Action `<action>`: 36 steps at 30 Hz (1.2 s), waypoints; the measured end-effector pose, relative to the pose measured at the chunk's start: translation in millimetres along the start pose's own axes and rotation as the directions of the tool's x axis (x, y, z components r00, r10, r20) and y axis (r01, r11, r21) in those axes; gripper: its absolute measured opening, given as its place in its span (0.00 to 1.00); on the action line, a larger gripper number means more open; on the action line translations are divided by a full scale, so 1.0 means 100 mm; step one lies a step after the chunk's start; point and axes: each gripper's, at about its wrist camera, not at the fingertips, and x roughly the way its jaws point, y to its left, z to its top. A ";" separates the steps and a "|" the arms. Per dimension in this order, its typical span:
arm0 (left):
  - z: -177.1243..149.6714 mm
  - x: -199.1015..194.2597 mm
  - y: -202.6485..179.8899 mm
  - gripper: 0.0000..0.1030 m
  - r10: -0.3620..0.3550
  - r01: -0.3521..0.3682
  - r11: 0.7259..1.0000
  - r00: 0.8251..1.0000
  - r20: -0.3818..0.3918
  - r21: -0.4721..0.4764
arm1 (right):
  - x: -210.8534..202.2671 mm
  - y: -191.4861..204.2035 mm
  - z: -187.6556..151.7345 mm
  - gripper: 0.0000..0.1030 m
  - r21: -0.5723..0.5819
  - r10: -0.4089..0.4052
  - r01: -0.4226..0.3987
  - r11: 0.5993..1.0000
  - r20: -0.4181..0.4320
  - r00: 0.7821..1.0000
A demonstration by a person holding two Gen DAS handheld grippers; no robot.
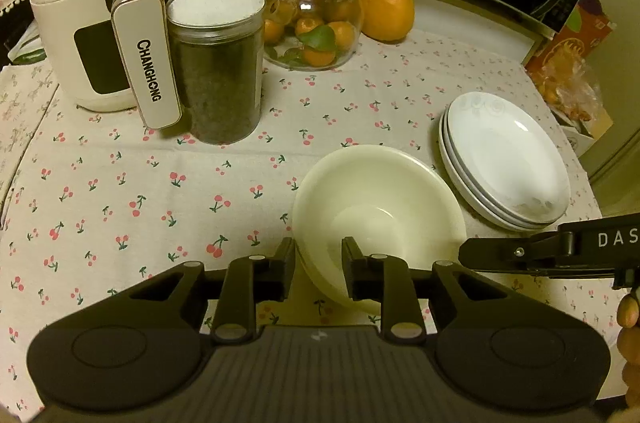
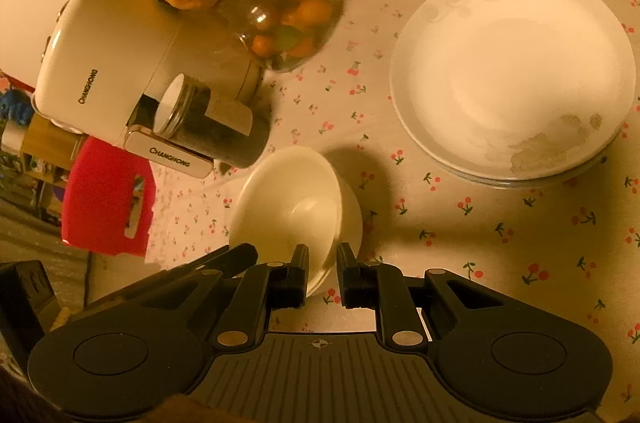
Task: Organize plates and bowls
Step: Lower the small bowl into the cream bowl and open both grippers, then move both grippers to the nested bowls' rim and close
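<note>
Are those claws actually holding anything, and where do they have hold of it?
Both straddle the bowl rim: left claw at the near edge, right claw likewise. Whether either is clamped tight cannot be told.

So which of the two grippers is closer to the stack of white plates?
Right, I'd say. The right gripper straddles the bowl's rim on the side facing the plates. The left gripper straddles the bowl's rim further from them.
</note>
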 end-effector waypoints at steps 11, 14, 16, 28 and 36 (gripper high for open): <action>-0.03 0.00 -0.01 0.79 -0.030 0.027 0.998 0.998 0.051 0.057 | -0.12 -0.12 0.04 0.61 0.011 -0.010 0.010 1.000 0.032 0.999; -0.05 -0.01 -0.01 0.90 -0.039 0.034 0.997 0.997 0.068 0.072 | -0.15 -0.14 0.05 0.66 0.008 -0.001 0.001 1.000 0.033 0.999; -0.08 -0.03 0.00 0.93 -0.047 0.040 0.995 0.995 0.085 0.088 | -0.16 -0.15 0.04 0.70 -0.002 0.001 -0.001 1.000 0.038 0.999; -0.33 -0.12 0.00 0.99 -0.154 0.113 0.966 0.974 0.168 0.232 | -0.17 -0.26 -0.02 0.80 -0.008 0.056 -0.056 0.998 0.119 0.991; -0.43 -0.06 -0.06 1.00 -0.182 0.127 0.935 0.973 0.141 0.332 | -0.09 -0.28 -0.02 0.81 0.049 0.088 -0.096 0.994 0.150 0.985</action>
